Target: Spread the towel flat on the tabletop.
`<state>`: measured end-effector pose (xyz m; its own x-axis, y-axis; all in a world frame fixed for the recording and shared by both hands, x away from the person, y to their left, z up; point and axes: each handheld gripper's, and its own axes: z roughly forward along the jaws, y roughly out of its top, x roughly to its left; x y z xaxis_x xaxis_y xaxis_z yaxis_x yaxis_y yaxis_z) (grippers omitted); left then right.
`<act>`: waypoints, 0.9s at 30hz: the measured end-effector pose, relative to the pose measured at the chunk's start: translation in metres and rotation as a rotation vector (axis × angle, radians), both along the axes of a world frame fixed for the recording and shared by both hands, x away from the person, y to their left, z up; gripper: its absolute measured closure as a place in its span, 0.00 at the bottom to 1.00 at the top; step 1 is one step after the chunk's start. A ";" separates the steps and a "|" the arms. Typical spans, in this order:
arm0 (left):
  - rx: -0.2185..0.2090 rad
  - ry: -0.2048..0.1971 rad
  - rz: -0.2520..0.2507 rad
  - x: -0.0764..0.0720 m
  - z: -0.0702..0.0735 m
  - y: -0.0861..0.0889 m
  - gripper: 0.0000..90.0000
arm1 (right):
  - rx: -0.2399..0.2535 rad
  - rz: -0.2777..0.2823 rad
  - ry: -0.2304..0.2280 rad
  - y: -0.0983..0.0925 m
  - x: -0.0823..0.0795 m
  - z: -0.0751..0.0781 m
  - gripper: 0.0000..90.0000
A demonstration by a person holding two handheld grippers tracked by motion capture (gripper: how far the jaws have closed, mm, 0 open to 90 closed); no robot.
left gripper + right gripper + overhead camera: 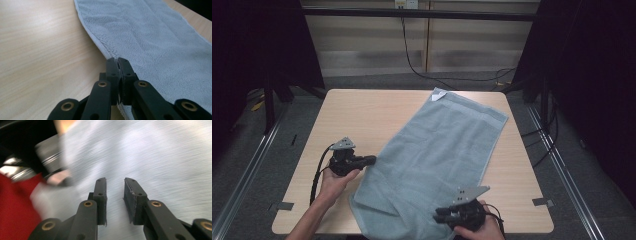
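Pale wooden table carries a grey towel laid diagonally. At the towel's left edge the left gripper pinches it; at its near end the right gripper hovers parted, empty.

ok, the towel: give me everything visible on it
The towel is pale grey-blue terry cloth with a hemmed edge. It lies spread nearly flat and diagonally across the wooden table. Its far corner is flipped over, showing a white patch, and its near left corner is rumpled with a small fold. The left tool is shut on its left edge, with cloth pinched between the jaws. The right tool sits over its near end with open jaws and nothing between them.
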<state>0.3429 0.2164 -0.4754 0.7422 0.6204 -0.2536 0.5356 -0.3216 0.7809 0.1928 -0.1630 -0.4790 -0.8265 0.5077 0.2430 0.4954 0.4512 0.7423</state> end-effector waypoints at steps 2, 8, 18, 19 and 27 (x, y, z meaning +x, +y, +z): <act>0.049 -0.002 0.008 -0.001 -0.003 0.002 0.98 | -0.002 -0.055 0.008 -0.007 0.011 -0.002 0.80; 0.031 0.037 -0.040 -0.026 -0.005 0.020 0.98 | -0.068 -0.119 0.048 -0.032 0.003 -0.019 0.77; -0.029 0.120 -0.199 -0.099 -0.007 0.017 0.95 | -0.128 -0.239 0.052 -0.078 -0.017 -0.014 0.74; -0.036 0.104 -0.201 -0.096 -0.004 0.015 0.89 | -0.142 -0.262 0.042 -0.078 -0.015 -0.011 0.70; 0.014 0.029 -0.126 -0.012 -0.001 -0.028 0.71 | -0.135 -0.351 -0.057 -0.068 0.047 -0.002 0.69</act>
